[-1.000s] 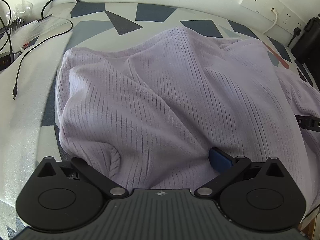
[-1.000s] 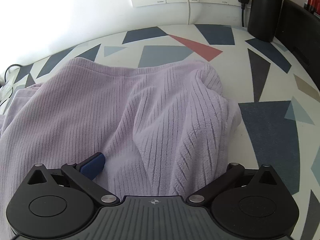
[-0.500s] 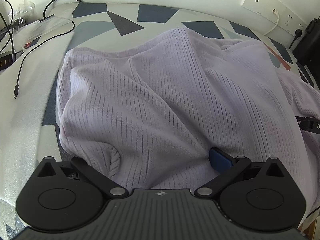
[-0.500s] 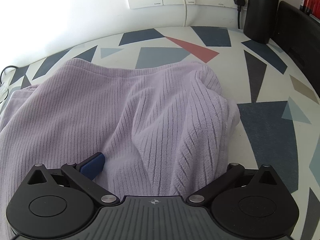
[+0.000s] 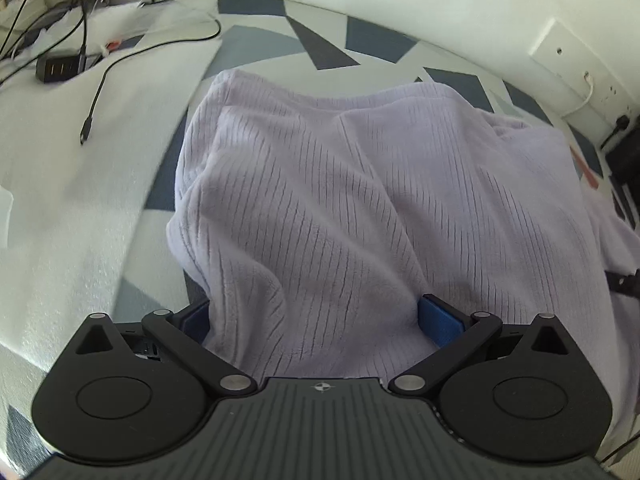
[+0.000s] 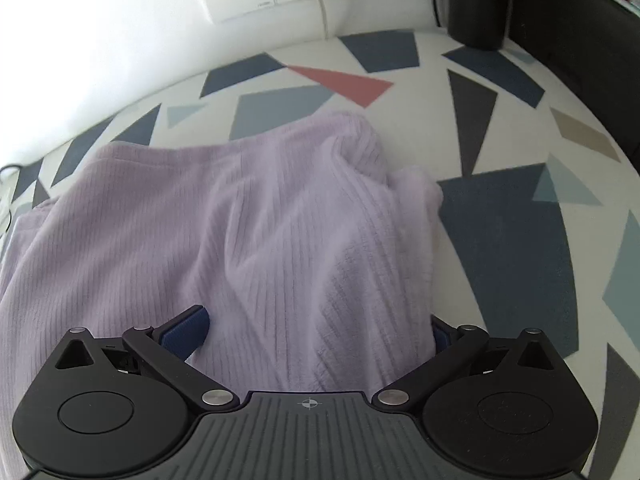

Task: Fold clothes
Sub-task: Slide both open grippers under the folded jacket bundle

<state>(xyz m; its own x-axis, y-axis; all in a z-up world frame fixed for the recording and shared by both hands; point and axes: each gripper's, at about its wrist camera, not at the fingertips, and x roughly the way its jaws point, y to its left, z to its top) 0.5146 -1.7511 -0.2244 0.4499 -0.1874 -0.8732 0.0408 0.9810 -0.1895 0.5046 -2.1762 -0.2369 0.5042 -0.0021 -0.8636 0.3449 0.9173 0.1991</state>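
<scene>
Garment: I see a lilac ribbed fleece garment (image 5: 360, 208) heaped across the middle of the patterned surface (image 6: 500, 240). It fills the centre of both wrist views.

Lie of it: it is rumpled, with deep soft creases. A rounded lump sits at upper centre of the right view. I cannot tell sleeves from body, or a hem from a folded edge.

Left gripper (image 5: 314, 316): its fingers stand wide apart at the lower centre of the frame, with cloth draped down between them. One blue pad shows at lower right and the other is half hidden at lower left. I cannot say from this view whether they pinch the cloth or only sit under it.

Right gripper (image 6: 320, 330): it looks the same. The fingers are spread, a thick fold hangs in the gap, and a blue pad peeks out at each side.

Handling: I judge it light, limp and plush. It will sag and bunch rather than hold a line, and the pile should grip the pads well, so slipping is unlikely. Nothing here is fragile.

Where to hold: I would close on a single edge layer near each outer corner, well apart. A thick bunch would drag hidden layers along.

Stage: the rumpled heap fits a fold in progress, but I cannot tell how far along it is.

Nearby: a black cable (image 5: 96, 96) lies in the upper left of the left view, clear of the cloth.
</scene>
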